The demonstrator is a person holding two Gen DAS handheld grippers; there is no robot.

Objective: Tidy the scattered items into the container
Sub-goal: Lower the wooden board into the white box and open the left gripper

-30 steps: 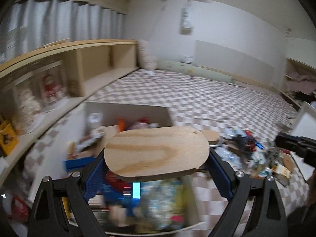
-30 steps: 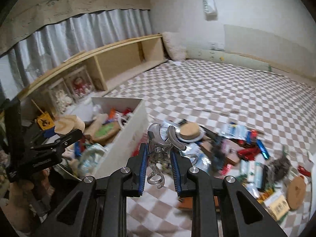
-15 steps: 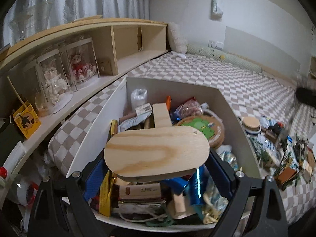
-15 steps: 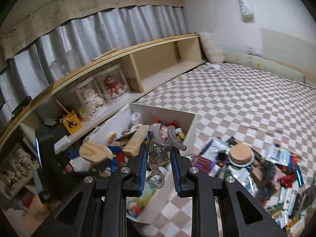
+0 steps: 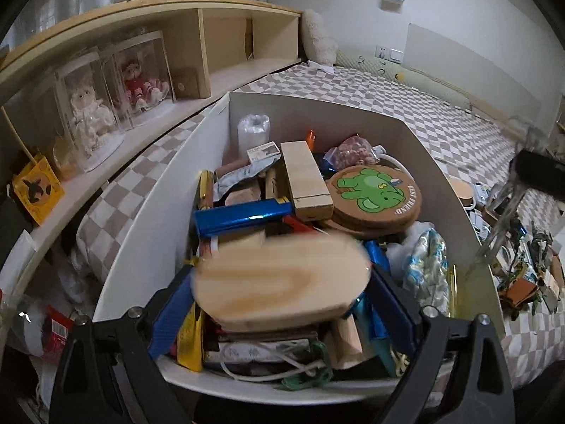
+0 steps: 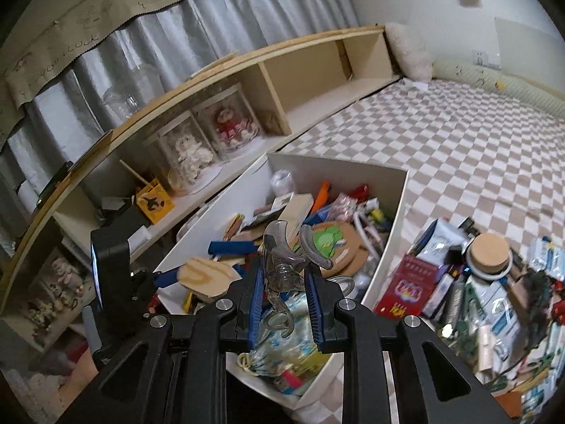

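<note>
The left gripper point(image 5: 280, 282) clamps a wooden board point(image 5: 280, 284) between its fingers, over the white box point(image 5: 438, 183). The right gripper point(image 6: 284, 296) pinches a clear hook point(image 6: 282, 275).

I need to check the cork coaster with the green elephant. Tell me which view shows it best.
The left wrist view: the cork coaster lies face-up in the white box, print fully readable. The right wrist view shows only part of it behind the clear plastic piece in the right gripper.

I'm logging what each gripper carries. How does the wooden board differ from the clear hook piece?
The wooden board is flat, opaque, pale pine; the clear hook piece is transparent, curled plastic. The board lies level between the left gripper fingers, spread wide; the hook piece stands upright in the right gripper, pinched narrow. Both hang above the full white box.
</note>
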